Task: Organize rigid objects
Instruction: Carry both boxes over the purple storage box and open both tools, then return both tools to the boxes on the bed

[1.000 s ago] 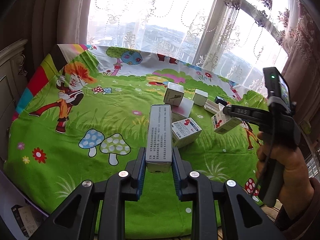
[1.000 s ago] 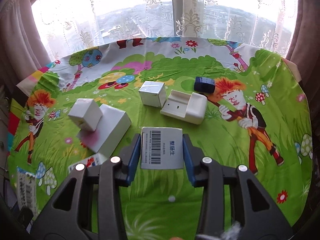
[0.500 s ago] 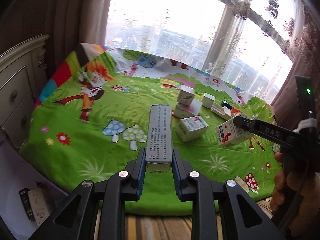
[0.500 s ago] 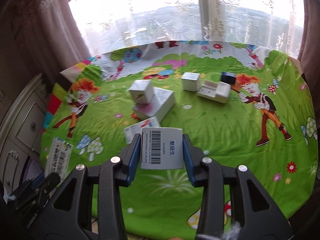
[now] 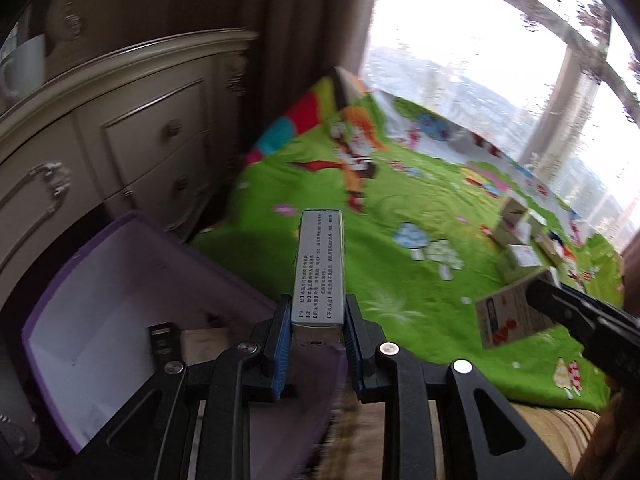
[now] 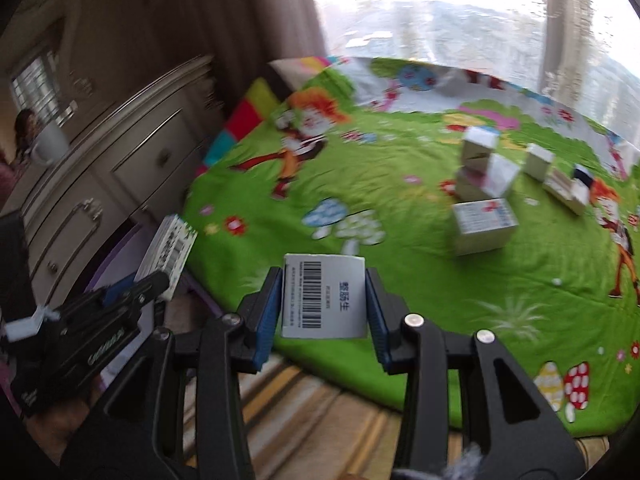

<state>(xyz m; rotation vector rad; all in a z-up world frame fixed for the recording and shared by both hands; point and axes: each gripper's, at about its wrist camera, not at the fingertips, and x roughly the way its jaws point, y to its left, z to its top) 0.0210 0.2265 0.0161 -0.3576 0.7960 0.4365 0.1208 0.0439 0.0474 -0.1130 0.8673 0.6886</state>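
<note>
Left gripper (image 5: 318, 332): you're pinching the long grey box (image 5: 319, 268) endwise, so it can drop lengthwise into the purple bin (image 5: 92, 276) just below.
Right gripper (image 6: 325, 300): clamped across the barcode box (image 6: 323, 296), label up, near the cloth's edge.
Cloth (image 6: 400, 280): more cartons (image 6: 482, 224) wait farther back, well apart.
</note>
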